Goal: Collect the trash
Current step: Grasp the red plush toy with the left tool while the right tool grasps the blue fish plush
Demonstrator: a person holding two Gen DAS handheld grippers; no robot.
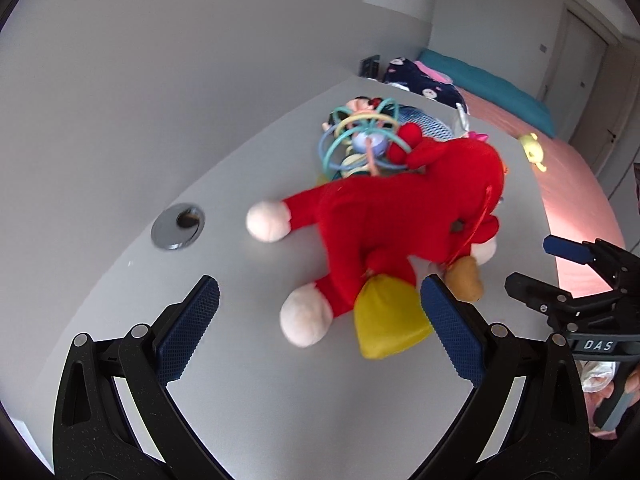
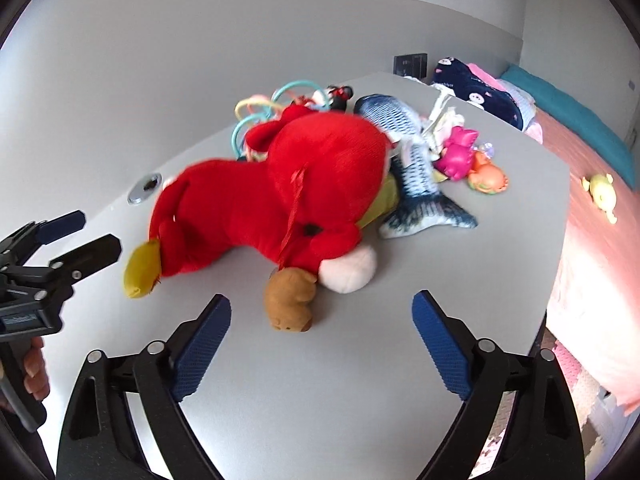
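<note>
A big red plush toy (image 1: 400, 216) (image 2: 288, 192) with cream paws and a yellow foot (image 1: 386, 320) lies on the grey table (image 1: 260, 392) (image 2: 320, 392). A small brown plush (image 2: 290, 300) lies against it. Something white and crumpled (image 2: 442, 116) sits behind a plush fish (image 2: 412, 160); I cannot tell what it is. My left gripper (image 1: 320, 284) is open above the table, its right finger (image 1: 452, 328) beside the yellow foot. My right gripper (image 2: 322, 298) is open just short of the brown plush, with nothing between the pads. Each gripper also shows at the other view's edge.
A looped ring rattle (image 1: 360, 136), a pink toy (image 2: 460, 152) and an orange toy (image 2: 488, 176) crowd the table's far end. A round cable grommet (image 1: 178, 226) sits by the wall. A pink bed (image 2: 592, 248) with a yellow toy (image 2: 600, 196) runs along the table's right edge.
</note>
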